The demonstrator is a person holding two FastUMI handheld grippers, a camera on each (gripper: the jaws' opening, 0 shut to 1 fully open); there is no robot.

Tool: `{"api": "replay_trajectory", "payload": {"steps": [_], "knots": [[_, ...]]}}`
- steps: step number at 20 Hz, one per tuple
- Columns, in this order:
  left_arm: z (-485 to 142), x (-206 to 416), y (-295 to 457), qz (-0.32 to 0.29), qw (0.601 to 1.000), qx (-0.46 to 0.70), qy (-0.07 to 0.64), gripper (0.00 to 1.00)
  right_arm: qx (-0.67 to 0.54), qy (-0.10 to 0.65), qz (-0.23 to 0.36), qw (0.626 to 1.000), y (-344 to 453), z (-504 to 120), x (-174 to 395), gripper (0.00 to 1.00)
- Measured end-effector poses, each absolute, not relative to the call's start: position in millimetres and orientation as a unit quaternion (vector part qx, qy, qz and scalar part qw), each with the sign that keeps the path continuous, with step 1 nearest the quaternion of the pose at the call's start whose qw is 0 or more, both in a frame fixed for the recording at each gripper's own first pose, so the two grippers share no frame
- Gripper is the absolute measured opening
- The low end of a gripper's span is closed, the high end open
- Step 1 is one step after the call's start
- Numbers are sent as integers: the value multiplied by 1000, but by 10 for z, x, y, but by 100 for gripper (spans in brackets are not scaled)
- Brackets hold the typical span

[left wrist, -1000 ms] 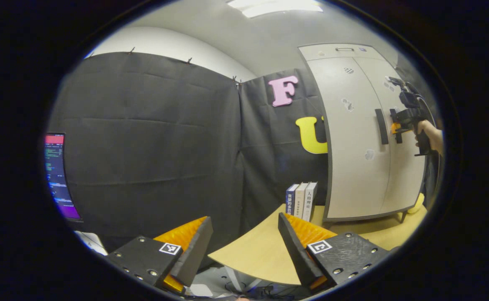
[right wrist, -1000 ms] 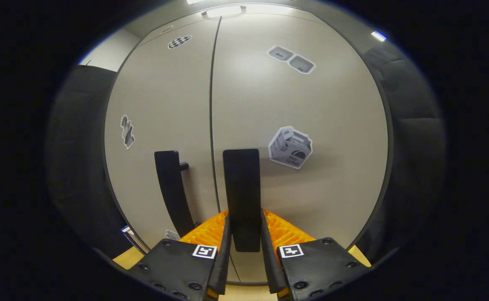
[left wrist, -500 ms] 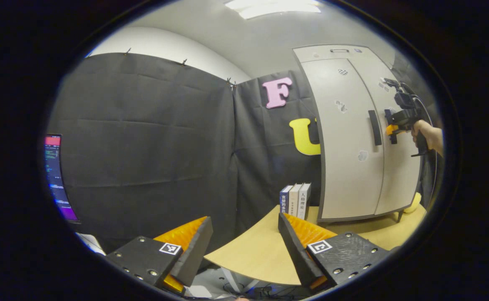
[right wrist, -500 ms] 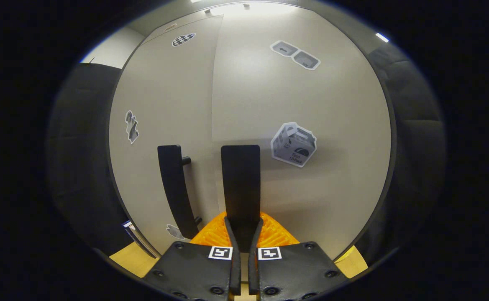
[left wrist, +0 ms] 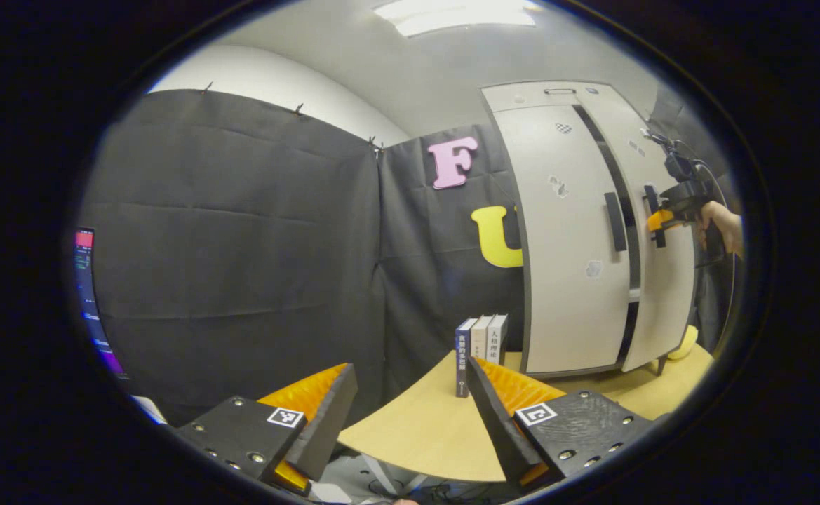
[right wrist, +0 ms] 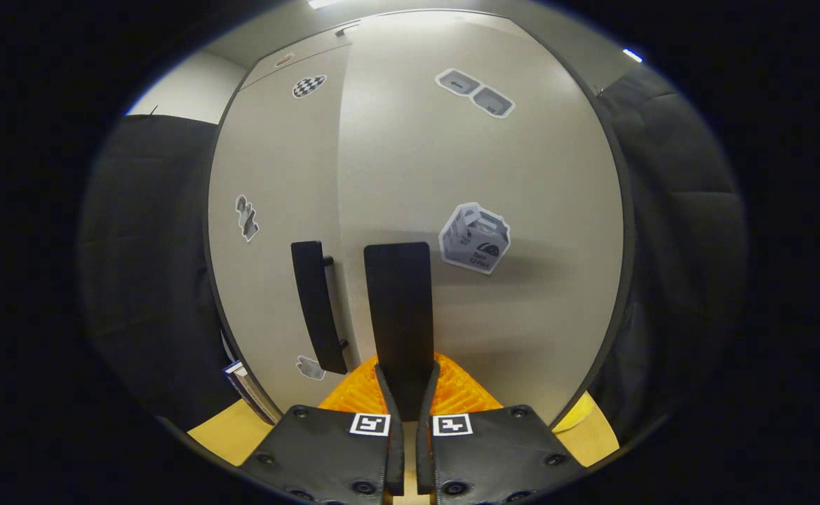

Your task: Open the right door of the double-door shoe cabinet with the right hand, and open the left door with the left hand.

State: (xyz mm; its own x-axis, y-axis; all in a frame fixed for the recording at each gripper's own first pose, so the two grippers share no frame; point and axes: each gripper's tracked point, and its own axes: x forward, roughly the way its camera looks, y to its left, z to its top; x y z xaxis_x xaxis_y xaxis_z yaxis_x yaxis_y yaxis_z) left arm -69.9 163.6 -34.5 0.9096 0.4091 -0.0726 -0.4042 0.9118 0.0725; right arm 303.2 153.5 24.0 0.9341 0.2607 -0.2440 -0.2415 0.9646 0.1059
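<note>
Clearly we have the right gripper (right wrist: 404, 414) clenched on the right door handle (right wrist: 397, 308), both fingers pressing its sides low on the bar, since that grip lets us swing the right door (right wrist: 480, 175) on its outer hinge. From the left gripper view a dark gap runs between this door and the left door (left wrist: 567, 238), so we judge the right door as partly open, with more swing needed. The shoe cabinet (left wrist: 543, 98) stands on the far end of the wooden table (left wrist: 417, 428), just beside a short row of books (left wrist: 480, 340). Our left gripper (left wrist: 410, 414) hangs released, fingers spread wide with nothing between them, well apart from the left door handle (left wrist: 615, 221), presumably waiting low so it stays out of the opening door's path until its own turn.
</note>
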Motion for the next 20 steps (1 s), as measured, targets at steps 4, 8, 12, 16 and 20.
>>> {"api": "replay_trajectory", "payload": {"steps": [4, 8, 12, 16, 20], "knots": [[-326, -598, 1485, 186, 981, 30, 40, 94, 33, 132, 144, 980, 1491, 246, 2996, 8], [-285, -471, 1319, 165, 985, 31, 35, 94, 30, 137, 157, 978, 1441, 279, 2908, 8], [-259, -362, 1121, 144, 988, 37, 31, 94, 29, 138, 169, 975, 1406, 332, 2832, 8], [-237, -274, 936, 126, 991, 38, 30, 94, 29, 139, 175, 974, 1317, 350, 2752, 8], [-220, -179, 723, 107, 993, 42, 28, 94, 31, 137, 178, 974, 1227, 369, 2693, 8]]}}
